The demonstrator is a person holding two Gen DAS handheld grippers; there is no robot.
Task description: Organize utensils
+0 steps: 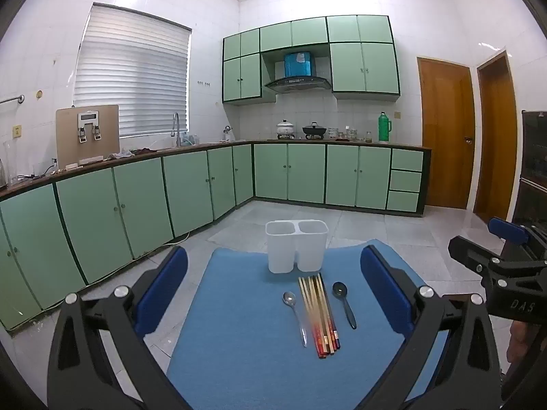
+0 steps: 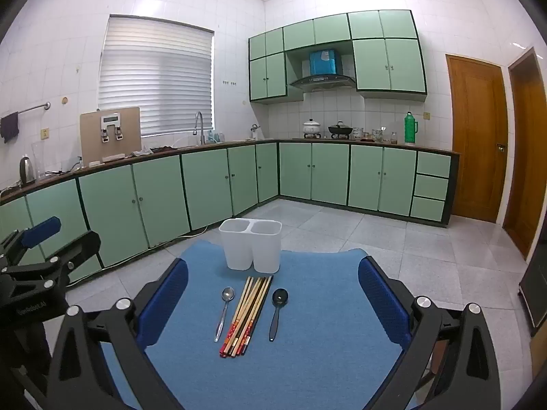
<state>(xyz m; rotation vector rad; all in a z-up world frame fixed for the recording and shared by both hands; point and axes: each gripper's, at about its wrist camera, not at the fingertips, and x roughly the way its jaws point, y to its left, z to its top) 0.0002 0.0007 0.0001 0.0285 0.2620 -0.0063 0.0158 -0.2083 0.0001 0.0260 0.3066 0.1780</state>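
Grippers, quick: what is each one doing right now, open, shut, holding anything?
Left gripper: open wide, holding nothing, above the blue mat.
Right gripper: open wide, holding nothing, above the same mat.

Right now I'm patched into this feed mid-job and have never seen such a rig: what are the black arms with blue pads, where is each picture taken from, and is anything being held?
They are two hand-held grippers, one in each of a person's hands. Each carries a camera looking forward along its two blue-padded fingers. One picture is from the left hand-held gripper, the other from the right hand-held gripper; each also glimpses the other at its edge. Both stand wide open, holding nothing. On the blue mat stands an empty white two-compartment utensil holder. In front of it lie a metal spoon, a bundle of chopsticks and a black spoon, side by side. A kitchen with green cabinets is behind.
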